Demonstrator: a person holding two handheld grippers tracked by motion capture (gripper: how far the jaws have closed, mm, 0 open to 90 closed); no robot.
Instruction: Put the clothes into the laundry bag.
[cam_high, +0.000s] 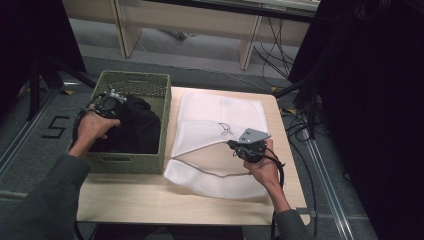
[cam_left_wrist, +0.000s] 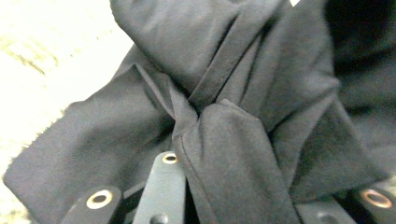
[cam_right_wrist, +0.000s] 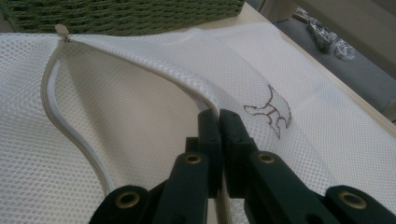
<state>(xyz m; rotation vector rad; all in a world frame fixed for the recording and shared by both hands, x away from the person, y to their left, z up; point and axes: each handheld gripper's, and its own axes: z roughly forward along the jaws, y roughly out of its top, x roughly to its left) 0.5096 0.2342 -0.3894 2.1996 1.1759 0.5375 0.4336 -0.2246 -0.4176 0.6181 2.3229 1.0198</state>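
A light wooden table (cam_high: 130, 200) holds a green woven basket (cam_high: 150, 82) beside a white mesh laundry bag (cam_high: 220, 112). The right gripper (cam_right_wrist: 218, 122) is clamped on the bag's zipper edge, holding its mouth open. The left gripper (cam_high: 111, 104) pinches a black fabric garment (cam_left_wrist: 243, 154) in the basket; next it likely must be carried into the bag's mouth.

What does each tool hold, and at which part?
Left tool: a bunched fold of the black garment. Right tool: the zipper edge of the white mesh laundry bag.
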